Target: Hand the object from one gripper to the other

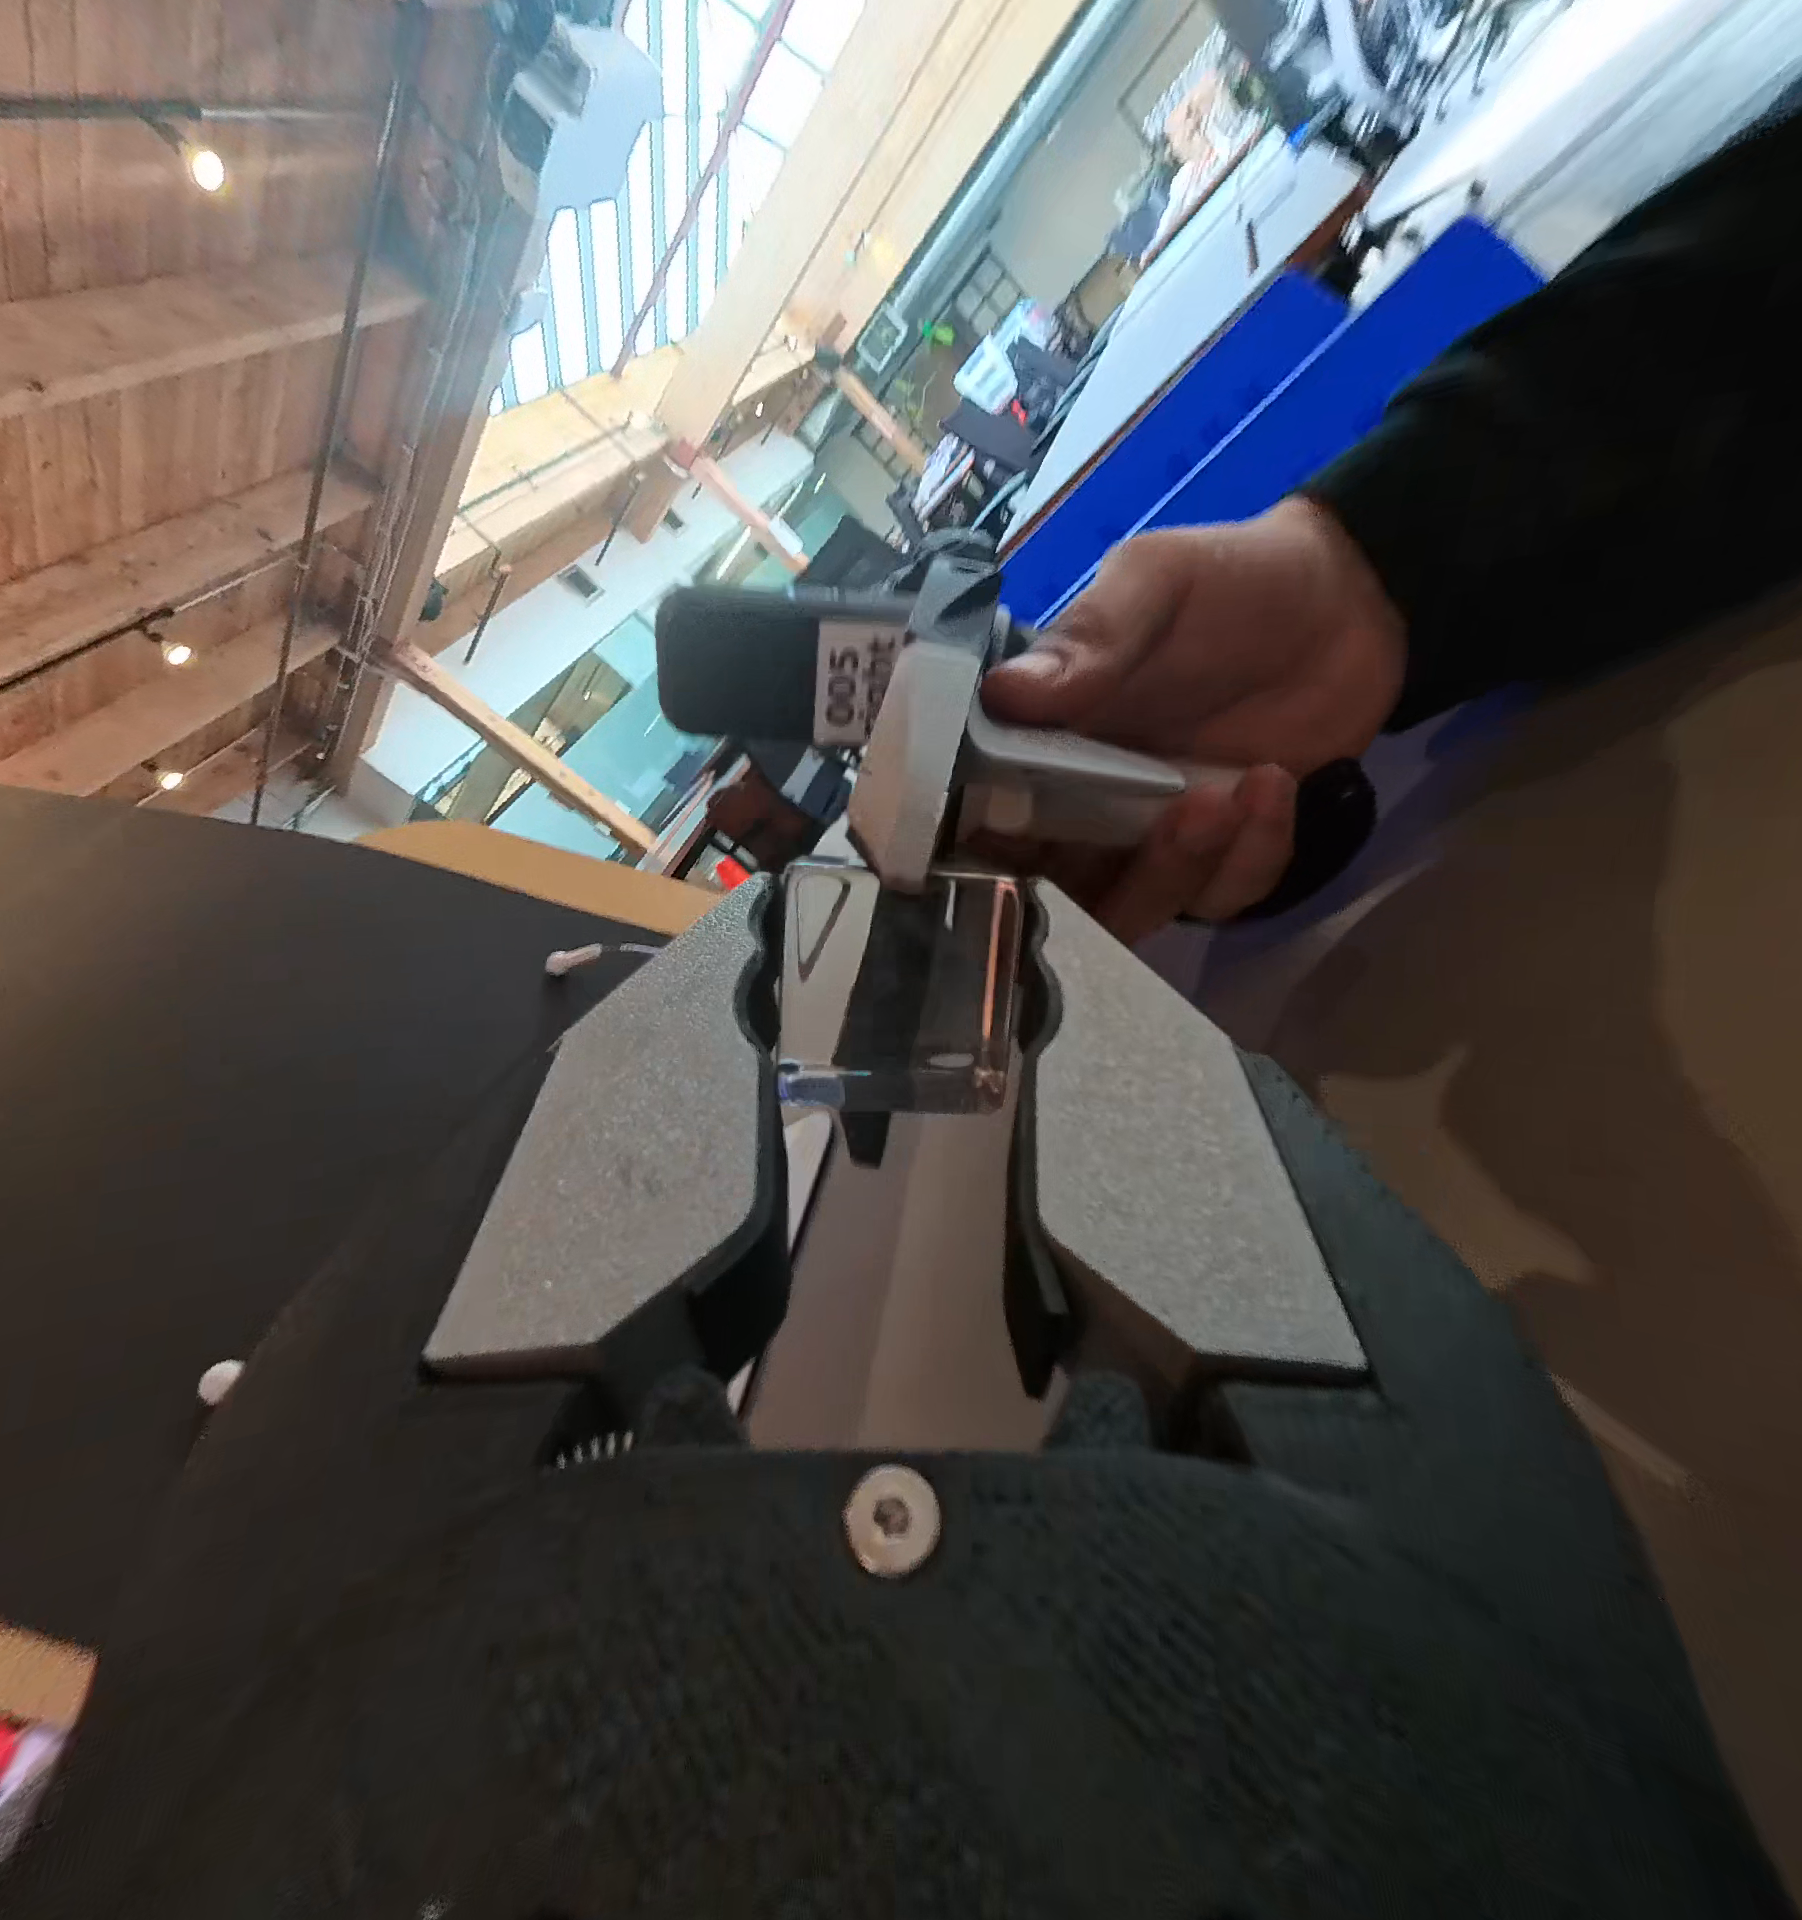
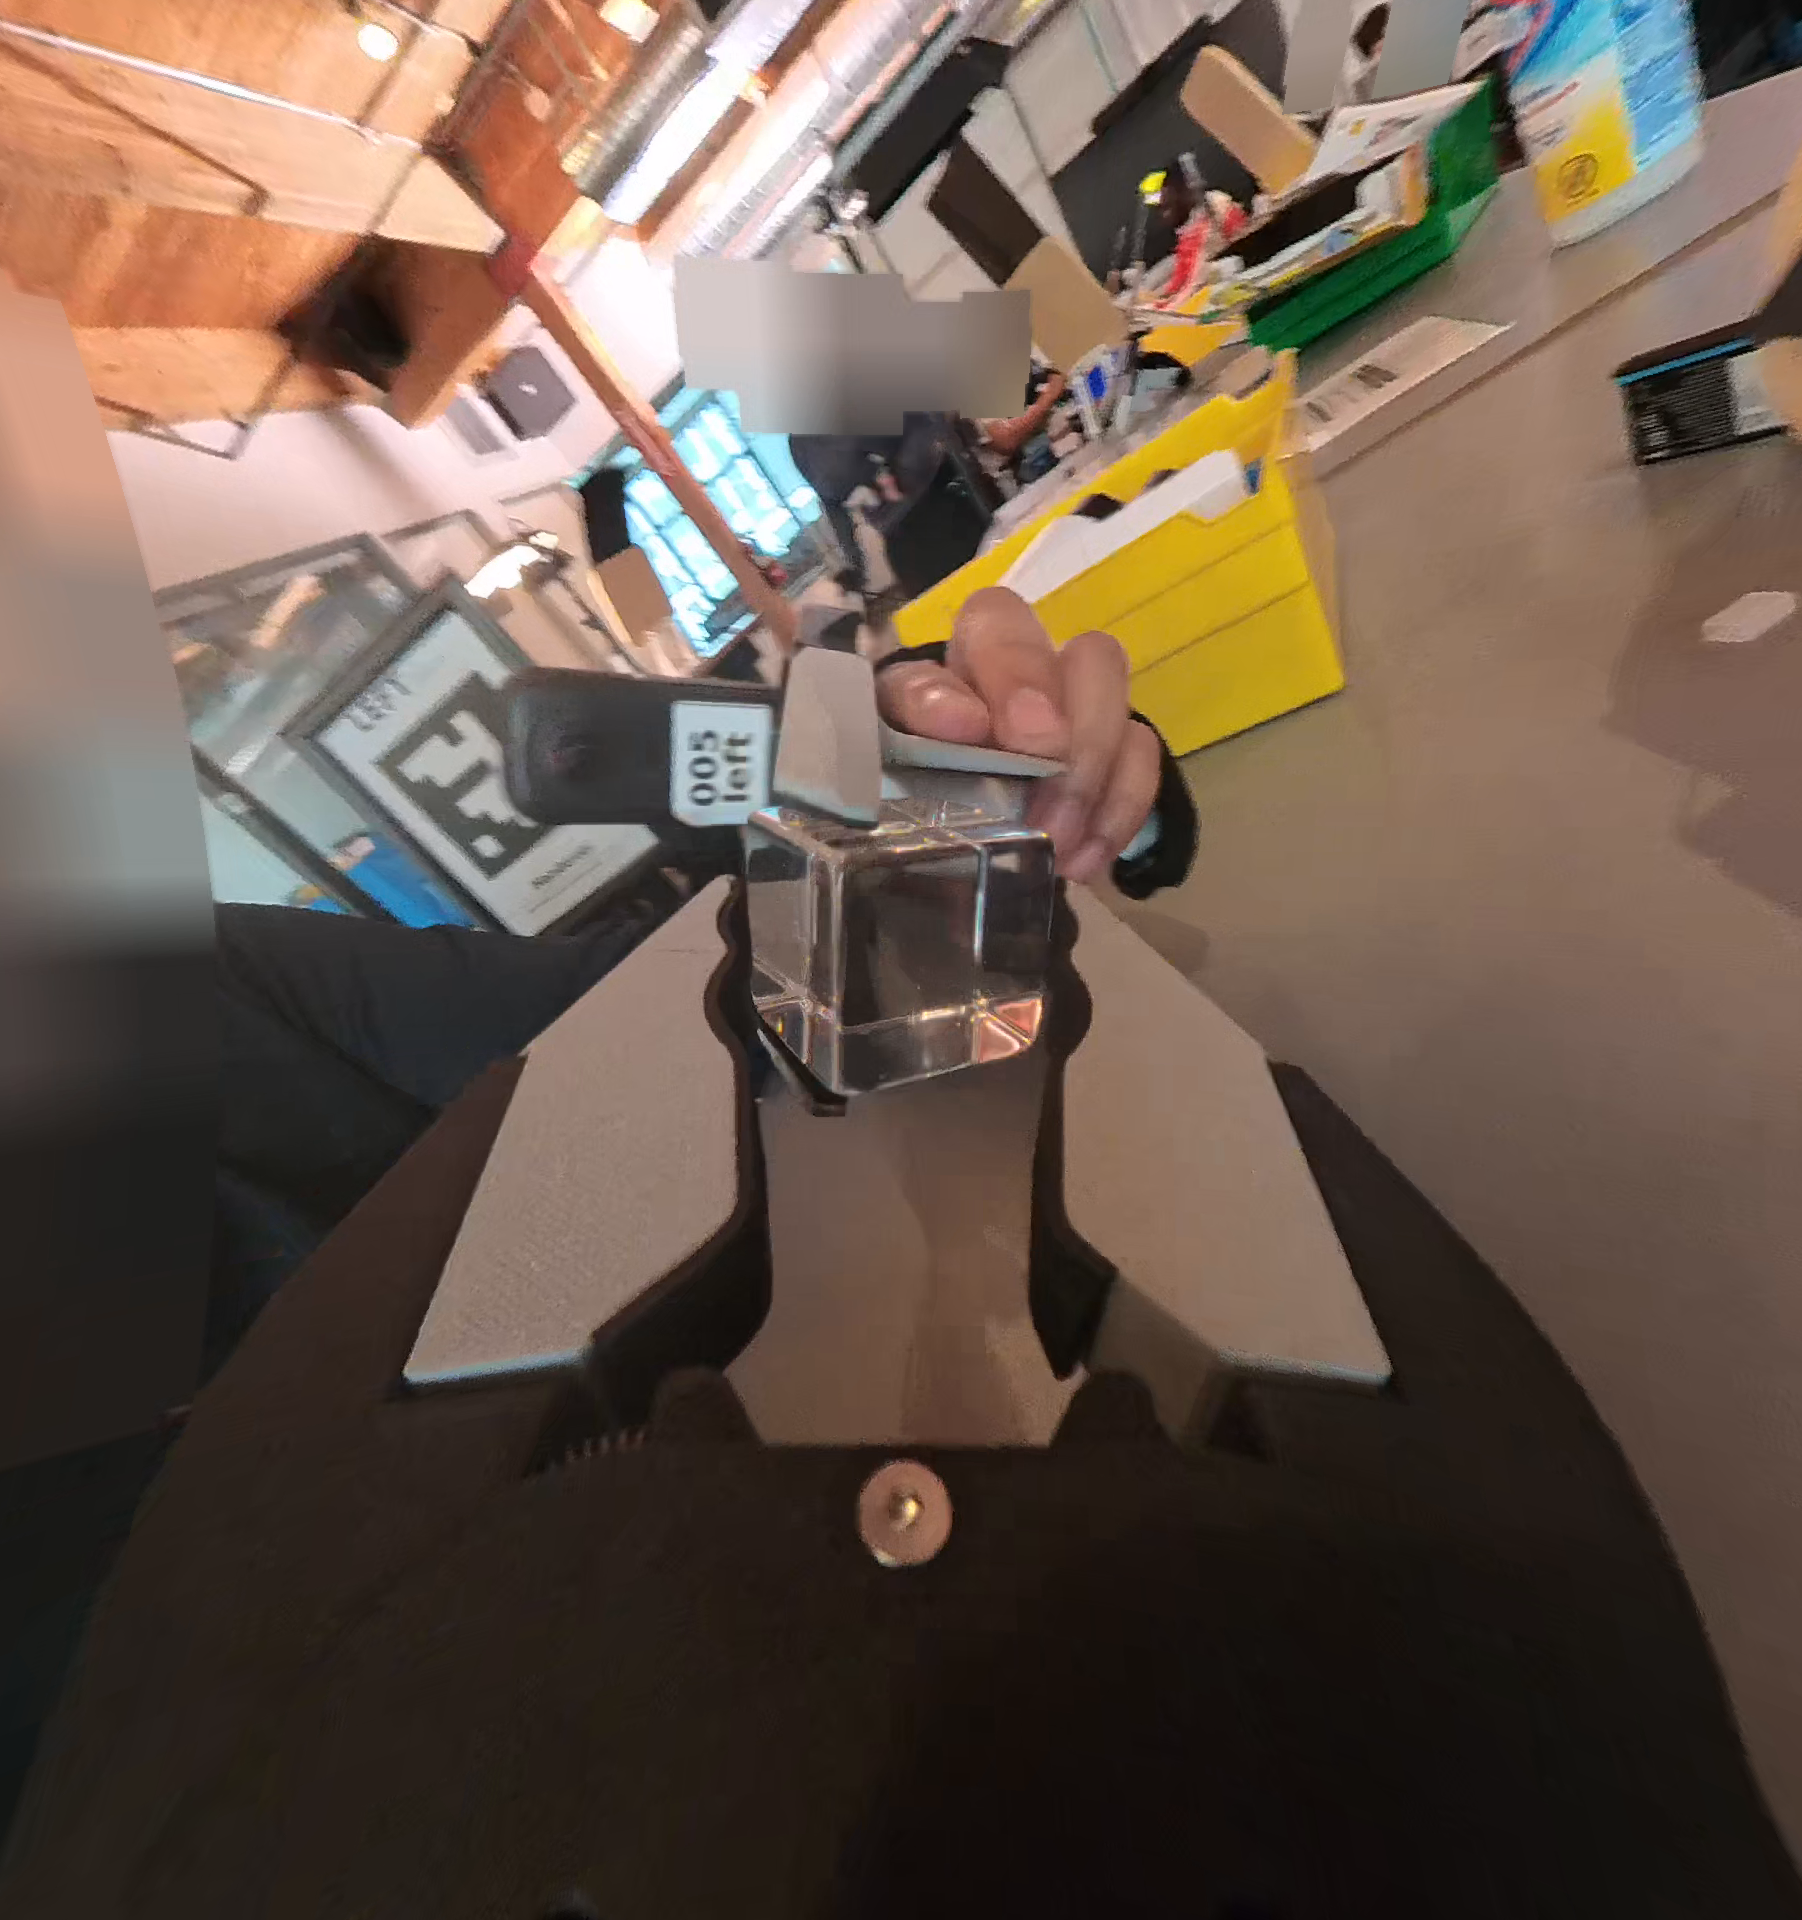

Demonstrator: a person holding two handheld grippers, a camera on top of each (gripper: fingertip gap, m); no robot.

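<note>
A clear cube [image 2: 897, 961], glassy with bevelled edges and bright reflections, sits in mid-air between the tips of both grippers, carried by no surface. In the right wrist view the right gripper [image 2: 892, 966] has its two flat grey fingers [image 2: 606, 1164] narrowed onto the cube's side faces, touching it on both sides. In the left wrist view the same cube [image 1: 897, 997] lies between the left gripper's [image 1: 897, 987] matte, grainy grey fingers [image 1: 648, 1143], which are likewise closed in against its sides. Each gripper meets the cube from the opposite end, so each view shows the other tool just beyond the cube: a pale grey body with a black camera block and a white sticker, gripped by a bare hand [image 1: 1188, 675] in a dark sleeve; in the right wrist view the left hand [image 2: 1022, 727] wraps its handle.

Farther out, a black mat [image 1: 201, 1091] spreads at the left, with a blue panel [image 1: 1240, 416] behind. The right wrist view shows a yellow bin [image 2: 1188, 592] on a grey floor and a framed black-and-white marker board [image 2: 440, 748].
</note>
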